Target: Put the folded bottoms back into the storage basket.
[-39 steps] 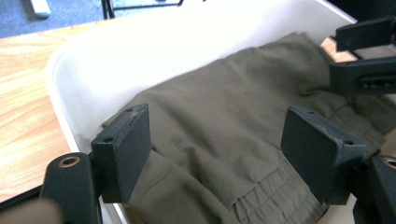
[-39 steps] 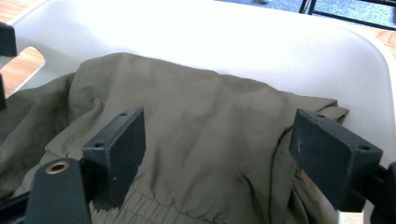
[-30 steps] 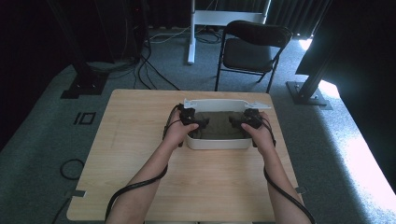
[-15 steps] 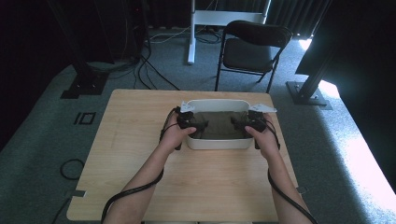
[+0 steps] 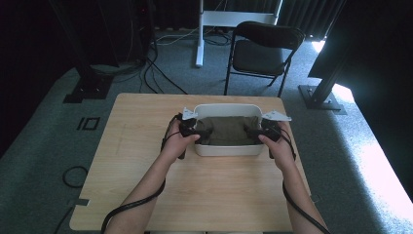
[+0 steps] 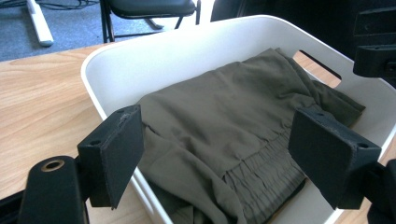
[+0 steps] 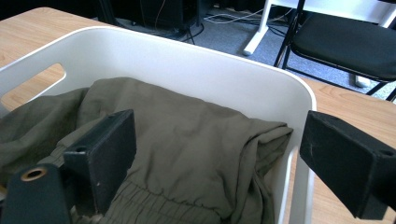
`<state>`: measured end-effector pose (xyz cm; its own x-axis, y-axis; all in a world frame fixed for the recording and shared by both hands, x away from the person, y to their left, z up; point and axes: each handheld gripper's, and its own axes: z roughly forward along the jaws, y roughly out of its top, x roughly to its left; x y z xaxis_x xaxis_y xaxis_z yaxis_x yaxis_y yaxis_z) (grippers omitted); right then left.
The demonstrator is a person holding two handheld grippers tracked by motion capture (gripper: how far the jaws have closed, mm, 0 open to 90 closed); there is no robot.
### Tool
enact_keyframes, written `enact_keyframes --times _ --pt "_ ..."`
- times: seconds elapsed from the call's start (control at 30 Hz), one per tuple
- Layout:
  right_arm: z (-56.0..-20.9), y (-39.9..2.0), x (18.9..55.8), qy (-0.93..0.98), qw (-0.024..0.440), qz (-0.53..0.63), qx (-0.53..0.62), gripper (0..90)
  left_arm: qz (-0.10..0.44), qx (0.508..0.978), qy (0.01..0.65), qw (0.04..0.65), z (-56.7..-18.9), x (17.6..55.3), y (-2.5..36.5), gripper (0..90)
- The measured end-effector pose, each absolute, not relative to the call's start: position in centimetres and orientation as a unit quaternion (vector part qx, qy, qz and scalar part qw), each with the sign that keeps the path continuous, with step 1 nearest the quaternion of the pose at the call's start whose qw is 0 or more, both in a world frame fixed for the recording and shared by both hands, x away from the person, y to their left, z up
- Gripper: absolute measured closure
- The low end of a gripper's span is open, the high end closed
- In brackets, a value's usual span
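Olive-green cloth [image 5: 228,130] lies folded in a white tub [image 5: 229,149] near the middle of the wooden table [image 5: 136,146], its long side running left to right across the table like the tub's own. Nearest the person, two forearms come up from the bottom edge of the high view, one hand at each short end of the tub. The left gripper [image 6: 215,154] has its jaws wide apart and has just been opening them further; they straddle the tub's left wall, one jaw outside over the table, the other inside above the cloth, pressing on neither. In that gripper's view the cloth's gathered, elastic-looking edge lies close between the jaws, and the fabric stretches away toward a handle slot in the far wall. The right gripper [image 7: 224,163] is likewise spread, one jaw over the cloth inside the tub, the other outside the right wall; nothing is clamped. Beyond the tub the table ends, and a black folding chair [image 5: 265,51] stands on grey carpet.
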<state>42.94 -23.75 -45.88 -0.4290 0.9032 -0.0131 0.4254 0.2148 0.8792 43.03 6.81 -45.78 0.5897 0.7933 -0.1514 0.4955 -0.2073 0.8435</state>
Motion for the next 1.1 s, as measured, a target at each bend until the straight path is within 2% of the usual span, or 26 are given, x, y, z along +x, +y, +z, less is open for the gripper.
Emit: enact_keyframes --times 0.63,1.1 --pt "-46.5 -25.0 40.4 0.722 0.287 0.432 0.458 10.6 0.146 0.759 0.431 0.465 -46.1 40.7 8.6 19.5" --pt "-48.5 -26.7 37.8 0.734 0.293 0.419 0.448 10.5 0.163 0.773 0.421 0.445 -47.9 38.1 9.8 19.5"
